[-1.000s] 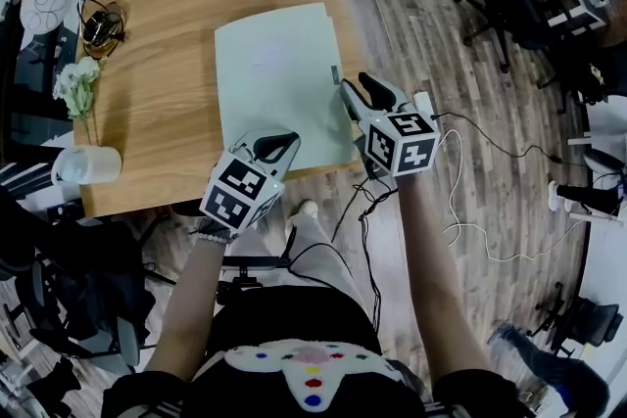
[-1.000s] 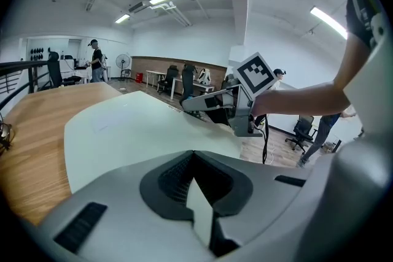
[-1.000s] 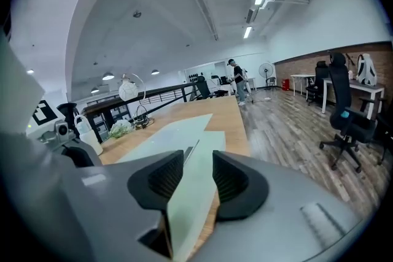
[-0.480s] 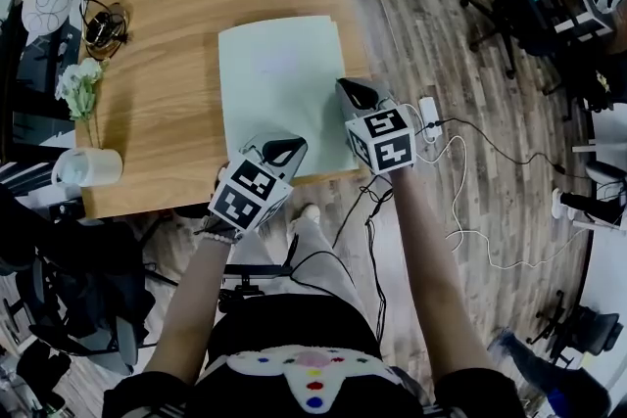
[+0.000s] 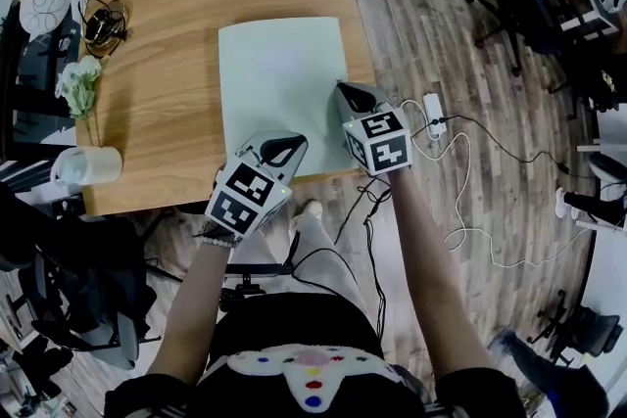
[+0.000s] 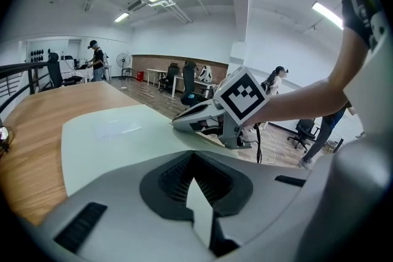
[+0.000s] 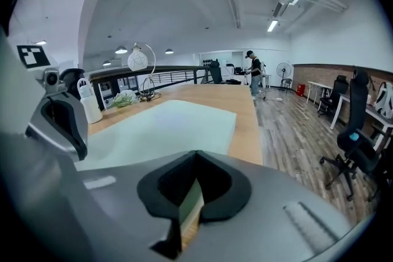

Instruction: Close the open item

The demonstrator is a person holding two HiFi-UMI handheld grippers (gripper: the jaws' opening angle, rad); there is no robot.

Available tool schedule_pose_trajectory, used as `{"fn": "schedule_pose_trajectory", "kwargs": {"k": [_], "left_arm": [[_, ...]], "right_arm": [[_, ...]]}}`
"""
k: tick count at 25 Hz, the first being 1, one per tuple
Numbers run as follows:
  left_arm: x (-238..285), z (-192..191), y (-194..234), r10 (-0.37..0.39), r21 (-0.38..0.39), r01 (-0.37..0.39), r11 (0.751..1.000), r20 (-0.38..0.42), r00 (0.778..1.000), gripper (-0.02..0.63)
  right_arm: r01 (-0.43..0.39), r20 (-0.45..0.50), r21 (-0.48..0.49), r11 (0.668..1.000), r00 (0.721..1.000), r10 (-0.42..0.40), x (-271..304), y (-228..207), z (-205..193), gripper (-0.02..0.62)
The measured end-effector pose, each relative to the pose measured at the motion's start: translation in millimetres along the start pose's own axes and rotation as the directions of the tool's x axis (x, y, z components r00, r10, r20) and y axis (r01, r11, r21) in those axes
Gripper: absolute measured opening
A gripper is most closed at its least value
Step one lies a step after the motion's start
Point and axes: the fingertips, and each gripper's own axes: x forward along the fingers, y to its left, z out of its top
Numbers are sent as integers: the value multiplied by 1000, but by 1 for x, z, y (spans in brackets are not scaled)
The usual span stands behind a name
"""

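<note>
Pale green folder (image 5: 279, 78) laid flat on wooden table (image 5: 176, 5); near edge clamped by left gripper (image 5: 282, 149), right edge clamped by right gripper (image 5: 351, 95).

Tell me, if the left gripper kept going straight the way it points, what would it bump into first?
Most likely the pale green folder lying just ahead of it. Further along sits the right gripper, though depth is unclear.

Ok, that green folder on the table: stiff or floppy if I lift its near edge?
Probably floppy: the green folder looks thin and wide, and the left gripper pinches only a sheet-thin edge. Likely light, lying flat on the table. May slide: its smooth face shows a sheen.
</note>
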Motion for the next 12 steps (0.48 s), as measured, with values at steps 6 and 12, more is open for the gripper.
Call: {"fn": "schedule_pose_trajectory", "kwargs": {"k": [6,12], "left_arm": [[-18,12,1,32,-22,-31,999,45,998,6],[-26,18,3,47,-11,-47,999,61,997,6]], "right_arm": [[-19,-12,-2,1000,1000,19,-3,1,3,8],[13,-6,-73,997,1000,-14,-15,1,7,8]]}}
